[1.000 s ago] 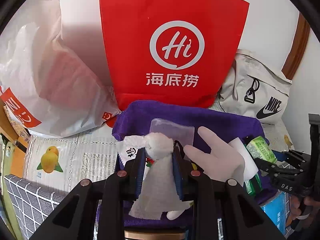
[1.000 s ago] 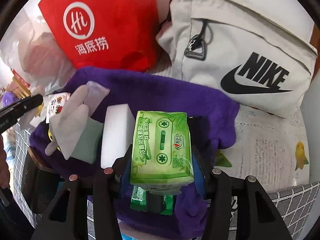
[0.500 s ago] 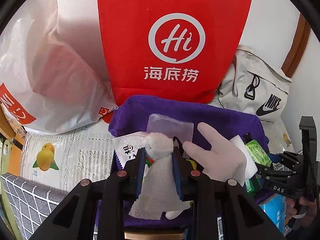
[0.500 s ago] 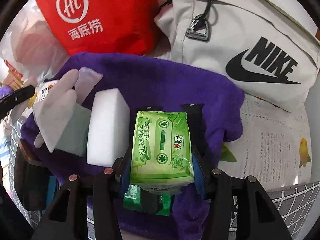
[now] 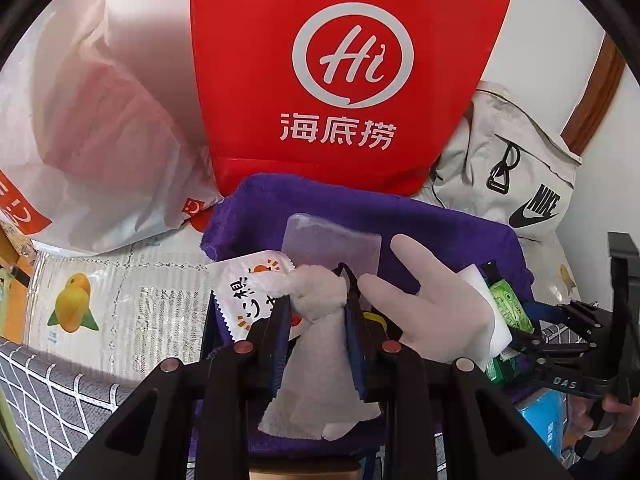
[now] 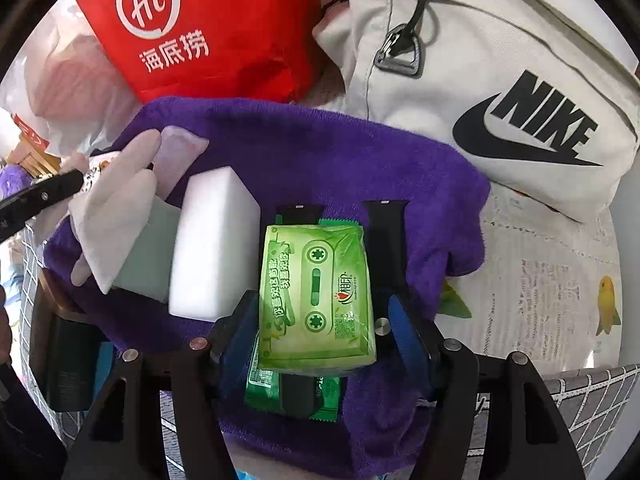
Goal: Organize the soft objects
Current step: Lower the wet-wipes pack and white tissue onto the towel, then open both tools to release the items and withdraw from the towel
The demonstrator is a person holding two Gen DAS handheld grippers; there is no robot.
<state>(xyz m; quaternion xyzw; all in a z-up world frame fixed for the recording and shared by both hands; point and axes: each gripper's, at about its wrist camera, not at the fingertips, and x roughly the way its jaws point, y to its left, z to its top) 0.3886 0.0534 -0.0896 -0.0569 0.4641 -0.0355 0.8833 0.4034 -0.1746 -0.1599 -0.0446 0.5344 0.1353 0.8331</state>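
Observation:
My left gripper (image 5: 318, 300) is shut on a white knotted cloth (image 5: 320, 344), held over a purple towel (image 5: 440, 216). My right gripper (image 6: 318, 308) has its jaws opening. A light green tissue pack (image 6: 316, 296) lies between its blue pads (image 6: 400, 320), and a gap shows on both sides. The pack rests on a darker green packet (image 6: 260, 388) on the purple towel (image 6: 340, 152). Beside the pack lie a white sponge block (image 6: 212, 244) and a white glove (image 6: 116, 216). The glove (image 5: 432, 312) also lies right of my left gripper.
A red bag (image 5: 344, 80), a white plastic bag (image 5: 100, 120) and a grey Nike bag (image 6: 500, 80) stand behind the towel. A snack packet (image 5: 248, 292) and a translucent pouch (image 5: 332, 244) lie on it. Two black strips (image 6: 386, 216) flank the tissue pack. The tablecloth (image 6: 540, 280) shows to the right.
The right gripper sank toward the towel with the tissue pack, then its pads spread away from the pack's sides. The left gripper keeps its grip on the cloth and has hardly moved.

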